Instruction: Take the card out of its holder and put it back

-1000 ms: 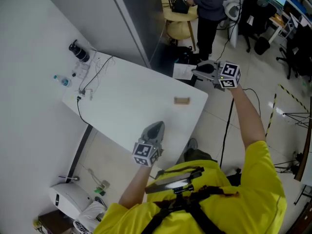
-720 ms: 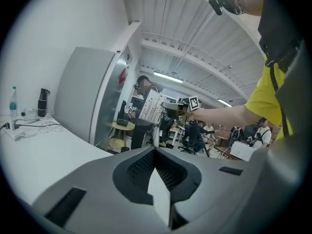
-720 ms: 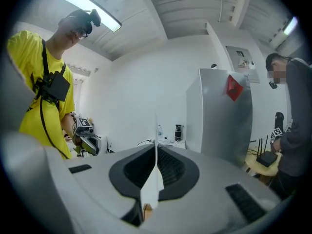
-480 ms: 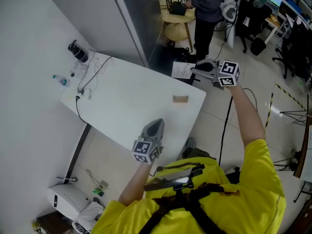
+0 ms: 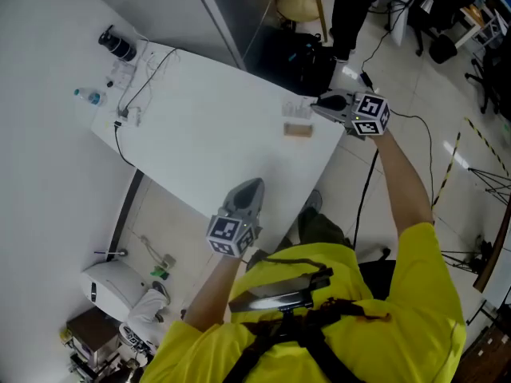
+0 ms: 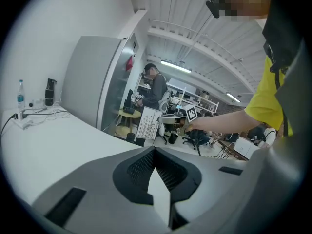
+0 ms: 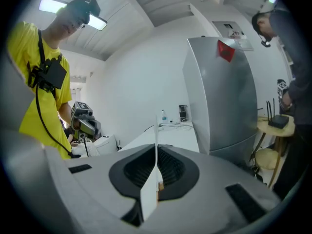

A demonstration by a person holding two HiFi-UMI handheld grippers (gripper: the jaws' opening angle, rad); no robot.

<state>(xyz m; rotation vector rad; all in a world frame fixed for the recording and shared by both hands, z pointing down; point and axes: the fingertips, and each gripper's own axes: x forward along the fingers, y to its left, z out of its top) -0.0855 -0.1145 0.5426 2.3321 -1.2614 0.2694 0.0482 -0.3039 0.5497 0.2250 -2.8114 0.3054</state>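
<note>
Right tool [image 7: 156,151] clamps what looks like 1 thin white card [image 7: 156,126], edge-on: likely light, stiff, slippery; pinch its end. Small tan holder [image 5: 298,130] lies on the white tabletop [image 5: 207,134]. Left tool [image 6: 155,152] closed, empty.

This is a robotics lab in an open office-workshop hall. The person wears a chest harness [image 5: 275,294] and carries the left gripper [image 5: 252,186] and right gripper [image 5: 318,108], each with a marker cube. A second person [image 6: 157,87] stands at the far end by a stool [image 5: 299,2]. To the right of the white table [image 5: 207,134] and grey cabinet [image 7: 229,96] are office chairs [image 5: 445,48]. A loose cable [image 5: 365,204] and hazard tape [image 5: 447,174] lie on the tiled floor. Strip lights [image 6: 175,66] hang under bare white beams [image 6: 195,38].
</note>
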